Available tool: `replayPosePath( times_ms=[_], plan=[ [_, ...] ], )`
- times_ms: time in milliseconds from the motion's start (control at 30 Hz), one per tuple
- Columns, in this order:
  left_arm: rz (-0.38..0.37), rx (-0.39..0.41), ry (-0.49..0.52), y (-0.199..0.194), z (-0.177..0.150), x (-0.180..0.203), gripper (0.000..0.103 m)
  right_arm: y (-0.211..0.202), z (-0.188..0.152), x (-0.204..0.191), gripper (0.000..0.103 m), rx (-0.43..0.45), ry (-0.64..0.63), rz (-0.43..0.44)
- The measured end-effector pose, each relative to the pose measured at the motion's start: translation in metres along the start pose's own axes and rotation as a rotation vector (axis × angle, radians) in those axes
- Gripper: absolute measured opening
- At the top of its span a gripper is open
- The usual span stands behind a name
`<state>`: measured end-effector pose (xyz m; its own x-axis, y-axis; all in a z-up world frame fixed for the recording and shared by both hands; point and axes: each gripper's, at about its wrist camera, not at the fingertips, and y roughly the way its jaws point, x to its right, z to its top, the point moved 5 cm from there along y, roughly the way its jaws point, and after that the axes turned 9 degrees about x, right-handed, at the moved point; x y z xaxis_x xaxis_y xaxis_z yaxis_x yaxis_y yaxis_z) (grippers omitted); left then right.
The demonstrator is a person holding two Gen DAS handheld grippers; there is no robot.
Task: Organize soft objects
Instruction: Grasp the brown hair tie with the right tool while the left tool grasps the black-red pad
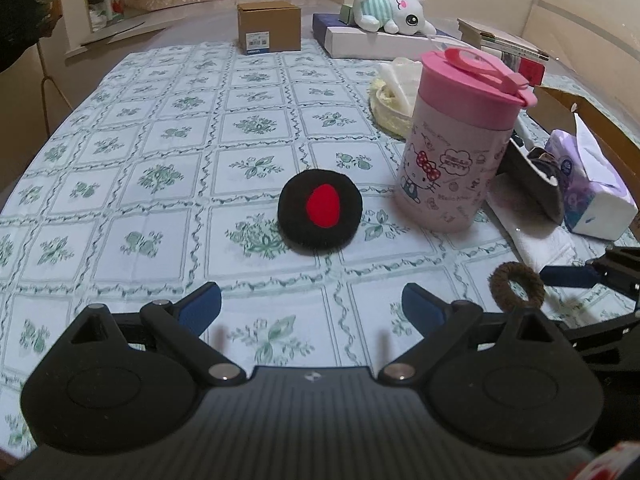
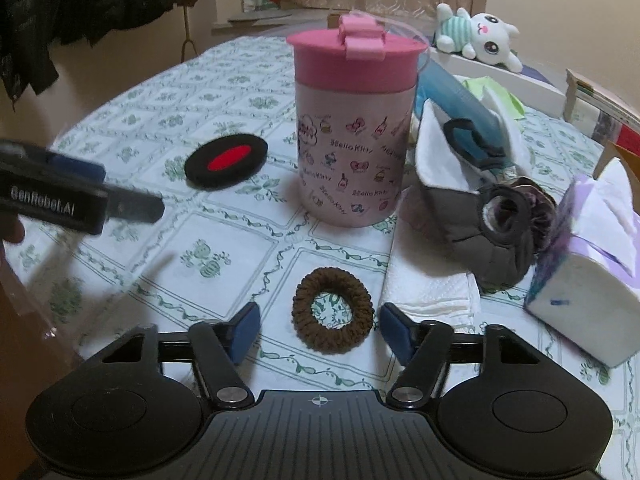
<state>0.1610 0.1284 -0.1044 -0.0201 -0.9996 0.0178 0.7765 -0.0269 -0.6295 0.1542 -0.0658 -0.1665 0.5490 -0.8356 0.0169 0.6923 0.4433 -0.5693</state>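
Note:
A brown knitted hair scrunchie (image 2: 334, 276) lies flat on the green-patterned tablecloth (image 2: 224, 240). My right gripper (image 2: 320, 332) is open with its blue pads on either side of the ring, a small gap on each side. Further left lies a round black plush pad with a red spot (image 1: 320, 212), also seen in the right wrist view (image 2: 226, 162). My left gripper (image 1: 312, 304) stands open a short way in front of that pad, with nothing between its fingers. In the left wrist view the scrunchie (image 1: 498, 280) shows at the right, beside a finger of the right gripper (image 1: 568, 276).
A tall pink Hello Kitty cup (image 2: 352, 140) stands between the pad and a pile with a grey slipper (image 2: 480, 224), a folded paper towel (image 2: 428, 288) and a tissue pack (image 2: 592, 280). At the back sit a white plush toy (image 1: 392, 8) on a box and a cardboard box (image 1: 269, 26).

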Motion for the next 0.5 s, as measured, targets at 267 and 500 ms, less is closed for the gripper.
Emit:
replayPosePath(
  times_ms=[267,500],
  plan=[
    [-0.019,0.02,0.034,0.022,0.009,-0.001,0.096,0.007,-0.001,0.006,0.023,0.005,0.017,-0.007],
    [-0.02,0.054,0.118,0.051,0.023,0.0,0.088,-0.007,-0.001,0.009,0.019,0.031,0.021,-0.017]
  ],
)
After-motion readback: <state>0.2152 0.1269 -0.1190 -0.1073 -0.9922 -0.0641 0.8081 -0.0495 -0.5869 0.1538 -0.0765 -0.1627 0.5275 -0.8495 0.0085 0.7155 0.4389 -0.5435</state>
